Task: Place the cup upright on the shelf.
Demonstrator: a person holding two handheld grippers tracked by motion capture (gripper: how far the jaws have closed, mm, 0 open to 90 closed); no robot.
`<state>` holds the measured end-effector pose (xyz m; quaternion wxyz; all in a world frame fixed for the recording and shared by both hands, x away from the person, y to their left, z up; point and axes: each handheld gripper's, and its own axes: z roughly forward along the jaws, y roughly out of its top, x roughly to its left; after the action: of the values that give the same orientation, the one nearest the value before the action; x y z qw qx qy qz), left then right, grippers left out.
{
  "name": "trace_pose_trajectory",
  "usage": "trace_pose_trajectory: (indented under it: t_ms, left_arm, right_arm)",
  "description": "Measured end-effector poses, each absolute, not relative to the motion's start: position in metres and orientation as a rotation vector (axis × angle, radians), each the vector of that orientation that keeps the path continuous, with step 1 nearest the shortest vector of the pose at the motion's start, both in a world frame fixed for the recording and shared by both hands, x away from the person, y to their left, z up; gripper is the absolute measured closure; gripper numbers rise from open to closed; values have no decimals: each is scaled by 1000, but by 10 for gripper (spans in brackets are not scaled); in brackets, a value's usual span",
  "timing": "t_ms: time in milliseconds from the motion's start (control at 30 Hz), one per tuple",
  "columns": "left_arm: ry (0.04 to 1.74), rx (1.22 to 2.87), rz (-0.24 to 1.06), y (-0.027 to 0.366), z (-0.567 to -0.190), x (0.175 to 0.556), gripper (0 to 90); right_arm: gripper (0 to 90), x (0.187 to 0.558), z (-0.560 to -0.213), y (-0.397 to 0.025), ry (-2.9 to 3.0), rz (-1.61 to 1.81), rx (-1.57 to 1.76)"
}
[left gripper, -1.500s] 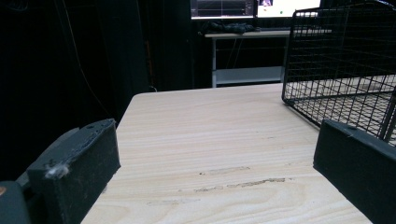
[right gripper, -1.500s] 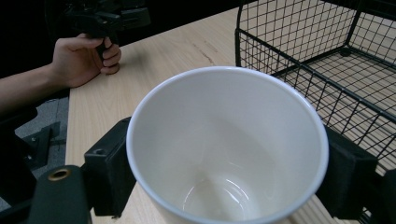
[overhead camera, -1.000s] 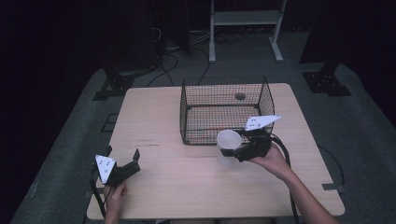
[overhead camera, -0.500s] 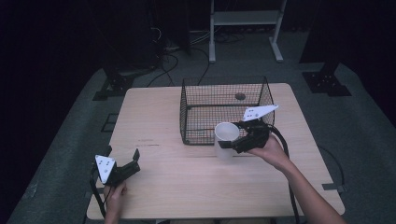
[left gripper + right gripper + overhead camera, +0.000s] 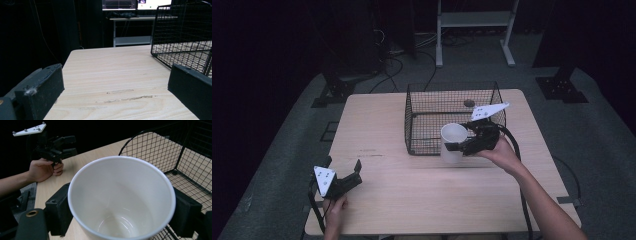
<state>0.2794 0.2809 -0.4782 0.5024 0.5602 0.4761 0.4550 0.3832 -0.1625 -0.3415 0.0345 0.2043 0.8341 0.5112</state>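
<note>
white cup [image 5: 453, 140], black wire-grid basket [image 5: 432, 107], pale wood-grain table [image 5: 377, 125], black grippers with grey plates

Dark room, grey carpet [image 5: 287, 165], white shelf frame [image 5: 474, 20] behind the table [image 5: 377, 125].

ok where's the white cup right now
In the high view the white cup is held upright in the right gripper, right of table centre, at the near wall of the wire basket.
</note>
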Motion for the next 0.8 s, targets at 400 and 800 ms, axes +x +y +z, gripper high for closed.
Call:
trace_pose_trajectory:
  t_ms: [400, 800]
  left_arm:
    - [1149, 1354, 1099, 281, -478, 279, 0]
    - [1149, 1356, 1100, 281, -478, 279, 0]
  right_arm:
    - [191, 402, -330, -162, 2555, 1570, 643]
    - [192, 418, -320, -159, 2545, 1559, 650]
